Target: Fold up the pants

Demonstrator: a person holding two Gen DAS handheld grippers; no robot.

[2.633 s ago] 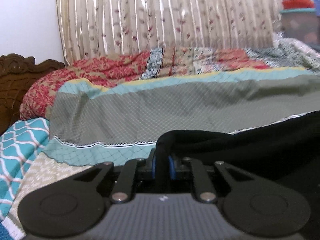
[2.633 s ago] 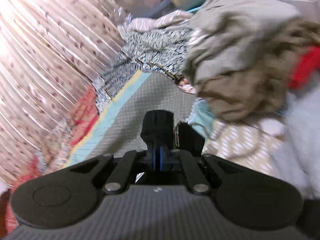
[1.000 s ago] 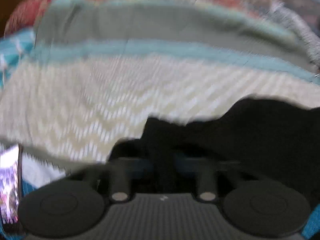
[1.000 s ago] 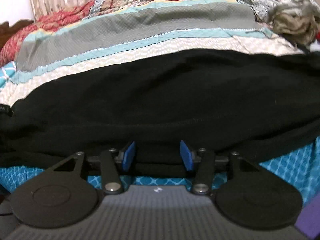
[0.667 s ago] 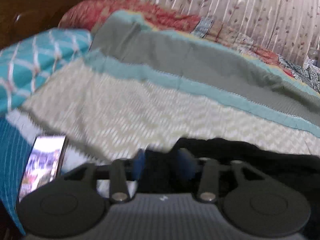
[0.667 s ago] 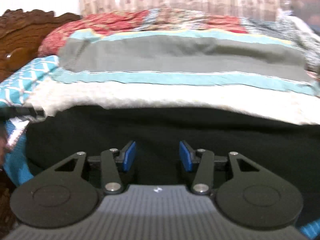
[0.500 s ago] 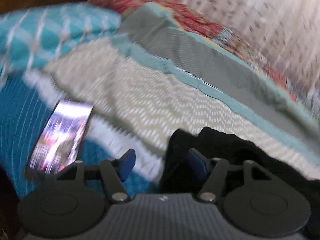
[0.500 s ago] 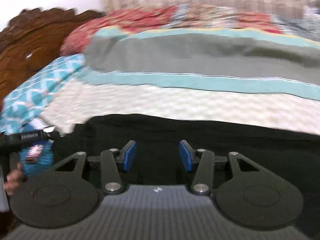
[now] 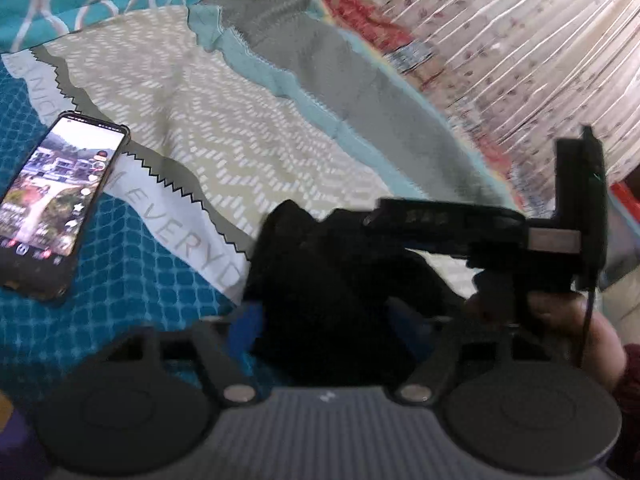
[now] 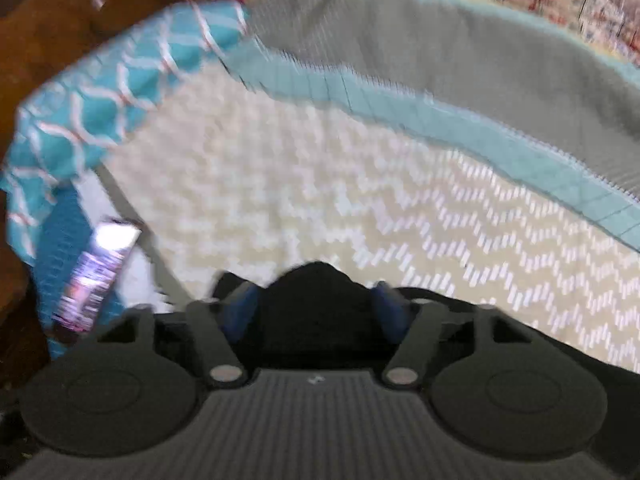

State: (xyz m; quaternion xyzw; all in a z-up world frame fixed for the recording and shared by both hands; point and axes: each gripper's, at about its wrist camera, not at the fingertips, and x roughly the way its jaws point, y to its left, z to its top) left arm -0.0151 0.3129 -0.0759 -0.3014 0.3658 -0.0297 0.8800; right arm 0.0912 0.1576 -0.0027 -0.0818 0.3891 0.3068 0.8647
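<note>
Both tongs, left tongs (image 9: 324,316) and right tongs (image 10: 316,308), gape apart around bunched black fabric pants (image 9: 336,272); closing unevenly could drag layers askew.

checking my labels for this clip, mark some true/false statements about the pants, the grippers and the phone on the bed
1. The black pants are bunched between the open fingers of the left gripper. True.
2. The phone lies face down with its screen dark. False: it lies face up with the screen lit.
3. The right gripper is shut tight with nothing in it. False: its jaws stand apart with black cloth between them.
4. The phone lies on the bedspread, apart from the pants. True.
5. The pants are red. False: they are black.
</note>
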